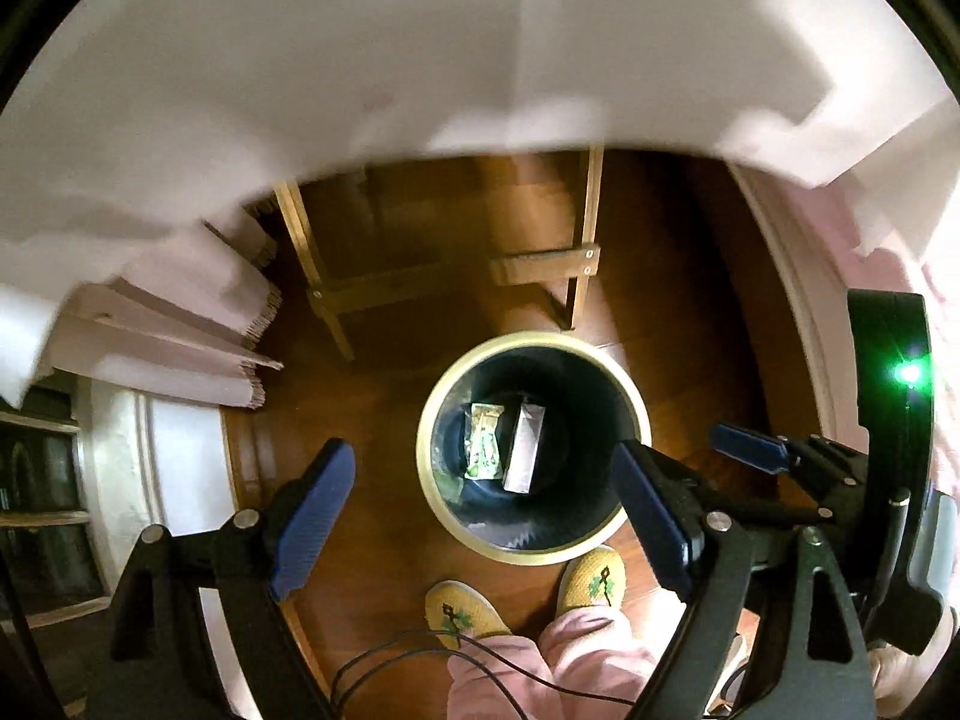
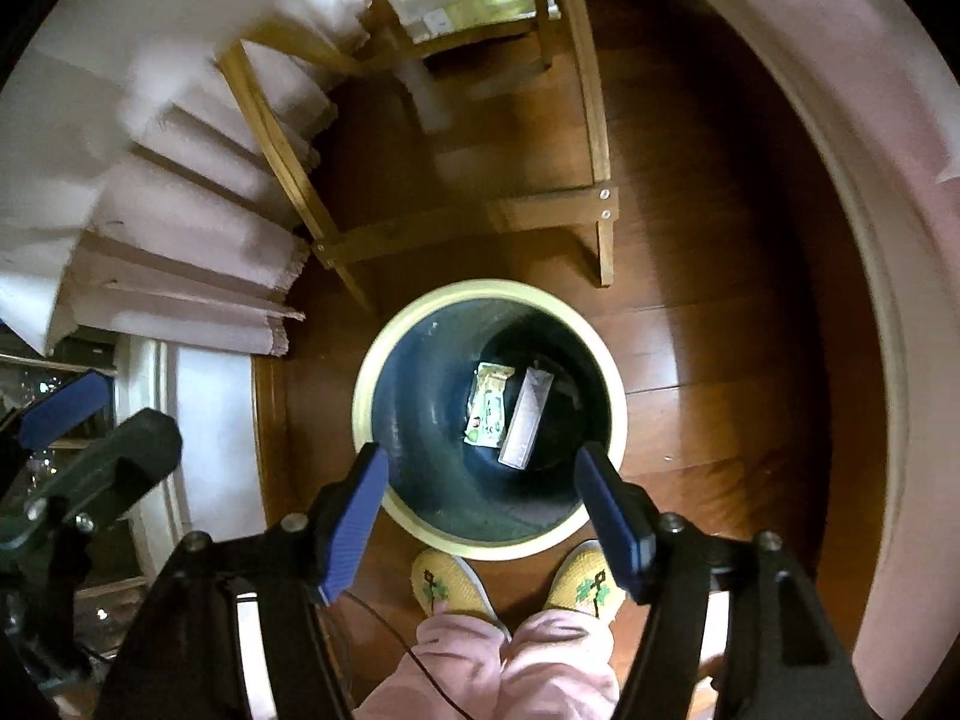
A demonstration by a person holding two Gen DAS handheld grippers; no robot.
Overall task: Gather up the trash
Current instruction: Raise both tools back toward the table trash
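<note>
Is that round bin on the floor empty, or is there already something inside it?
Not empty. At the bottom of the bin lie a green-and-white wrapper and a pale flat carton.

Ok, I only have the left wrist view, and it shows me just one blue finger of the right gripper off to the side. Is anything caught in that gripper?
Observer: No. The right wrist view shows the right gripper over the bin, jaws apart and nothing between them.
Operator: Good. Is there anything beyond the wooden frame that I'm missing?
Observer: Yes. Near the top of the right wrist view a white box shows beyond the wooden frame, with something yellow-green in it. It is too blurred to tell what that is.
</note>
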